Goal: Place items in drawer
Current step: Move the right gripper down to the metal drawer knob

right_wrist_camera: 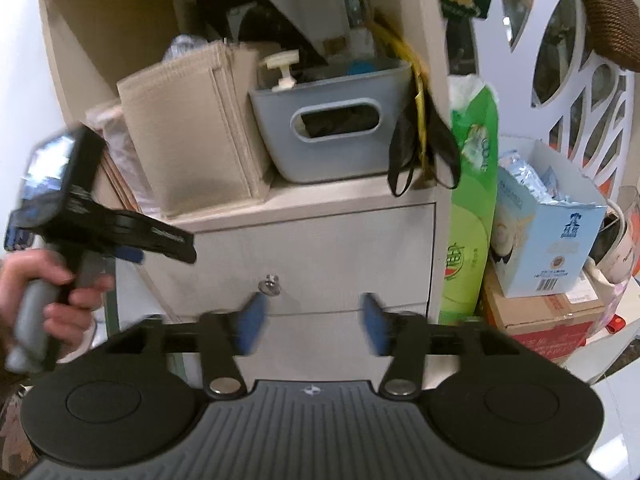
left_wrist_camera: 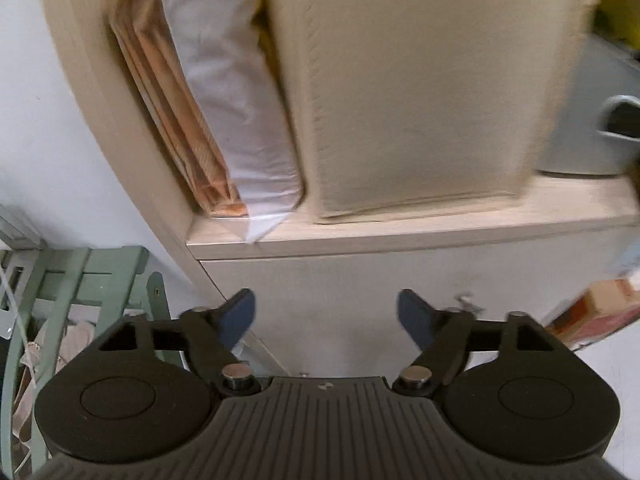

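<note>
Your right gripper [right_wrist_camera: 312, 322] stands wide open and empty, just in front of the shut drawer [right_wrist_camera: 320, 256] and its lock [right_wrist_camera: 271, 283]. Your left gripper [left_wrist_camera: 325, 316] is wide open too, holding nothing, in your left hand [right_wrist_camera: 48, 292] beside the cabinet. Above the drawer, a beige folder [right_wrist_camera: 180, 136] and a grey bin [right_wrist_camera: 336, 120] sit on the shelf.

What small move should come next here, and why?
Probably bring the right claw forward onto the key in the drawer front. The drawer looks closed, both claws are open and empty, and the key sits just ahead of the right one.
</note>
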A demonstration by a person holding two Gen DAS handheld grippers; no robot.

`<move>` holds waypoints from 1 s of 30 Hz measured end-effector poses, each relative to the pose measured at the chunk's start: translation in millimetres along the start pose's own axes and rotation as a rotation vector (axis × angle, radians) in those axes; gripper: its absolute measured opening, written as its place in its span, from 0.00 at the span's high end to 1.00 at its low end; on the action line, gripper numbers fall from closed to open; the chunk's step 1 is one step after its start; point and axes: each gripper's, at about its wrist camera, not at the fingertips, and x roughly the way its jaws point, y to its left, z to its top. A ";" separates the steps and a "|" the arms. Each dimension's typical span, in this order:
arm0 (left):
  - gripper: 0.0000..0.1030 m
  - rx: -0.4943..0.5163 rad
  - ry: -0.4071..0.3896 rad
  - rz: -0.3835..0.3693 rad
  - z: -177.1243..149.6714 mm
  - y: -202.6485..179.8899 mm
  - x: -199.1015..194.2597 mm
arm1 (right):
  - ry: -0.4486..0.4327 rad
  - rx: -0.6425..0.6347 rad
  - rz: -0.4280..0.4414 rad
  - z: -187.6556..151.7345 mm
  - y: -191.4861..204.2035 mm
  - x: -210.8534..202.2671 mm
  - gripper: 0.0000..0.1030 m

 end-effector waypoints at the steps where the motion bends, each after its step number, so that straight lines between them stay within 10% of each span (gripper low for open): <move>1: 0.12 0.007 -0.012 -0.006 -3.3 -2.1 -8.0 | 0.010 -0.005 0.009 5.6 1.6 6.7 0.26; 12: 0.00 0.198 -0.369 0.202 -27.1 -6.1 -93.8 | 0.437 0.251 0.061 79.5 -5.3 150.1 0.04; 19: 0.00 0.154 -0.424 0.215 -36.5 -2.3 -135.8 | 0.533 0.093 0.009 86.9 30.0 201.1 0.02; 30: 0.00 0.272 -0.454 0.232 -72.5 -25.3 -152.5 | 0.658 0.226 -0.034 87.9 26.6 233.7 0.10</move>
